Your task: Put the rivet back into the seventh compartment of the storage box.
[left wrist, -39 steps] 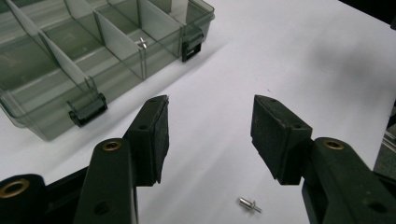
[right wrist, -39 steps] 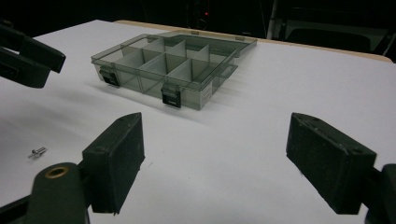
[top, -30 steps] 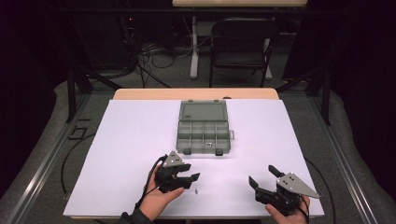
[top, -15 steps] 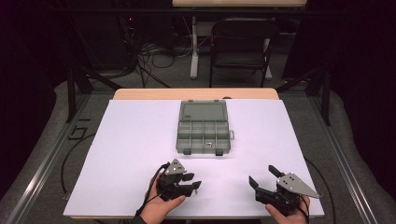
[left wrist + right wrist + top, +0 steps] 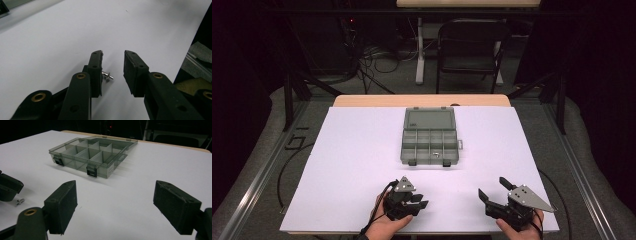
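Left tongs (image 5: 113, 65) part-open, low over tabletop (image 5: 362, 150), straddling screw (image 5: 108, 75) beside one jaw; nothing gripped. Right tongs (image 5: 125, 202) wide, empty. Box (image 5: 430, 136) well apart. Risk: screw rolls, closing jaw nudges it.

A dim lab: white-topped table (image 5: 362, 150), metal framing (image 5: 292, 90), floor cables (image 5: 377, 55), folding chair (image 5: 469, 45)

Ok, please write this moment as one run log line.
left gripper: open, jaws around small screw | right gripper: open, idle | organizer box: open, mid-table
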Demonstrator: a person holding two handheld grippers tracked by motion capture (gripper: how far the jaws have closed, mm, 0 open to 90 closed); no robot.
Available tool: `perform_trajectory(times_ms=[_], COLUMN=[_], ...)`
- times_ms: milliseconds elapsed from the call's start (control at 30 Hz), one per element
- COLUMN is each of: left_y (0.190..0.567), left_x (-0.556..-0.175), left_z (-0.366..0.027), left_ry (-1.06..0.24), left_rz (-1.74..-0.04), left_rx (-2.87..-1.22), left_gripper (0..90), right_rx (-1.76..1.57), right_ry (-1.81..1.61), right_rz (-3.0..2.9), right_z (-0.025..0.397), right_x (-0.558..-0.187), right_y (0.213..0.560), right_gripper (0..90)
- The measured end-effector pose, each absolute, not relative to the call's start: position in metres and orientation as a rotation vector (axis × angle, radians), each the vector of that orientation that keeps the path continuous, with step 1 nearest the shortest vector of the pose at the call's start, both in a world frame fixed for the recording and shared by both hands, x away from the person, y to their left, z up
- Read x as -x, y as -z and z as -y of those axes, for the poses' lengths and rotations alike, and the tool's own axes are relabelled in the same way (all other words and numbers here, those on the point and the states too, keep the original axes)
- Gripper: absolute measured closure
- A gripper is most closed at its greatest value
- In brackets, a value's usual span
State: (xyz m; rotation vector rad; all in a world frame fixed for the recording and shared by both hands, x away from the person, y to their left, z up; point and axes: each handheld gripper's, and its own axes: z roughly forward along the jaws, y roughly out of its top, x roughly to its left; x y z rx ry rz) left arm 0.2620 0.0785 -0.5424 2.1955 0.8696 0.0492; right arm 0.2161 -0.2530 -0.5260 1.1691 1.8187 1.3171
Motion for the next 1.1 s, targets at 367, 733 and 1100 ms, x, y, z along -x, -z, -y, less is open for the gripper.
perform_trajectory(times_ms=[367,733,1100], left_y=[0.550,0.555,0.556], left_x=[-0.259,-0.259,-0.262], left_z=[-0.075,-0.074,-0.076], left_ry=[-0.051,-0.073,-0.056], left_rz=[-0.872,-0.878,-0.901], left_rx=[-2.221,-2.239,-2.229], left_gripper=[68.7,74.9,83.3], right_rx=[-1.169,-1.169,-1.167], right_ry=[-1.319,-1.318,-1.316], right_rz=[-1.820,-1.823,-1.821], right_z=[0.253,0.253,0.252], right_x=[-0.216,-0.216,-0.216], right_y=[0.526,0.526,0.526], right_gripper=[19.0,19.0,19.0])
